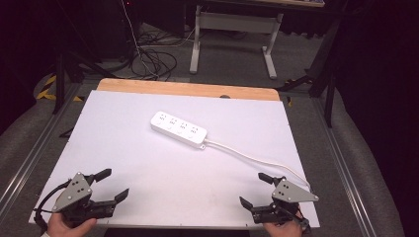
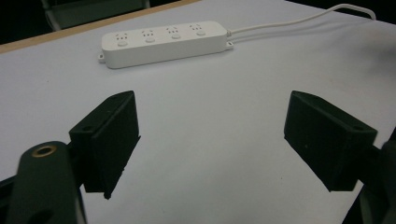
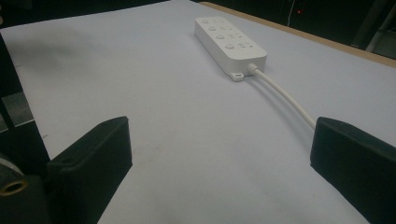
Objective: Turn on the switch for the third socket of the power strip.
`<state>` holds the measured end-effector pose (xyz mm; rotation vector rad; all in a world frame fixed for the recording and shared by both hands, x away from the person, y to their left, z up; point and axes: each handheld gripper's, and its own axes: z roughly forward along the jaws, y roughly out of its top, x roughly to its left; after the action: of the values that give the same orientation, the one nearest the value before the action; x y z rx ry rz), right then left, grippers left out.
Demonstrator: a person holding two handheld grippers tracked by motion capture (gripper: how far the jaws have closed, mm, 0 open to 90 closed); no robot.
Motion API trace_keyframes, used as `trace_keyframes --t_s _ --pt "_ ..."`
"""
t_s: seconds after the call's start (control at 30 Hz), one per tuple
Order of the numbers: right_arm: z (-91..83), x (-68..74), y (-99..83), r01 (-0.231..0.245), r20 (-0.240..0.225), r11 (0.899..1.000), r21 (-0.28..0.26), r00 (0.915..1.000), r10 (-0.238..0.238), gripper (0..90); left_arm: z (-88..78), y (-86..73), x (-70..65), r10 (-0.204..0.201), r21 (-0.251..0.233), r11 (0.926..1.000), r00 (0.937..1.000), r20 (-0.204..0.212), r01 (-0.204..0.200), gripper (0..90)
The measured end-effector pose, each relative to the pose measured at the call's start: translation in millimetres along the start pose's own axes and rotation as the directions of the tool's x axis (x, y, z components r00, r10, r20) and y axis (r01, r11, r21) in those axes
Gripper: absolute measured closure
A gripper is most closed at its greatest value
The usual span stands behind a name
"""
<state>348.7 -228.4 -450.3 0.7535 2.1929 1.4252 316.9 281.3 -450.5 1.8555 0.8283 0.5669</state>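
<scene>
4 sockets line the white power strip [image 1: 178, 129]; each gripper, left [image 1: 116, 186] and right [image 1: 253, 190], gapes empty.

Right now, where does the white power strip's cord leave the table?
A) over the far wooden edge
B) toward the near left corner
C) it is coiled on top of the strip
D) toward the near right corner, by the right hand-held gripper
D: in the high view the cord runs from the power strip toward the near right corner, ending beside the right hand-held gripper.
</scene>
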Motion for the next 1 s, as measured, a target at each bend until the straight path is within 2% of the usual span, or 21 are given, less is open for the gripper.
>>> trace_keyframes --t_s 0.07,0.27,0.47,0.6,0.73,0.8,1.0 --pt "0.2 0.0 -0.1 -0.001 0.000 1.000 0.002 1.0000 0.001 6.1 0.4 0.4 -0.1 -0.002 0.010 1.0000 0.9999 0.010 0.002 21.4" --pt "1.1 0.5 0.1 -0.001 -0.004 1.000 0.003 1.0000 0.001 6.2 -0.6 5.9 -1.5 0.020 0.028 0.9994 0.9998 0.002 -0.020 25.3" --pt "2.0 0.1 0.2 -0.003 -0.015 1.000 0.005 0.9999 0.003 6.3 -1.2 15.3 -2.7 -0.011 0.032 0.9994 0.9999 0.013 0.011 26.9" --pt "1.6 -0.2 -0.1 -0.005 -0.020 1.000 0.005 0.9998 0.005 6.3 2.8 24.8 -2.6 -0.012 0.061 0.9981 0.9993 0.034 0.010 27.6" --pt "2.0 -0.4 -0.3 -0.010 -0.028 1.000 0.002 0.9996 0.010 6.3 6.5 35.5 -1.4 -0.009 0.072 0.9974 0.9992 0.039 0.006 29.4" --pt "2.7 -0.2 -0.5 -0.011 -0.028 1.000 0.009 0.9995 0.011 6.4 9.8 45.3 0.7 -0.005 0.079 0.9968 0.9990 0.044 0.001 30.6" --pt "2.6 0.2 -0.4 -0.013 -0.029 1.000 0.008 0.9995 0.013 6.4 15.1 59.4 4.6 -0.012 0.082 0.9966 0.9985 0.053 0.007 31.2"
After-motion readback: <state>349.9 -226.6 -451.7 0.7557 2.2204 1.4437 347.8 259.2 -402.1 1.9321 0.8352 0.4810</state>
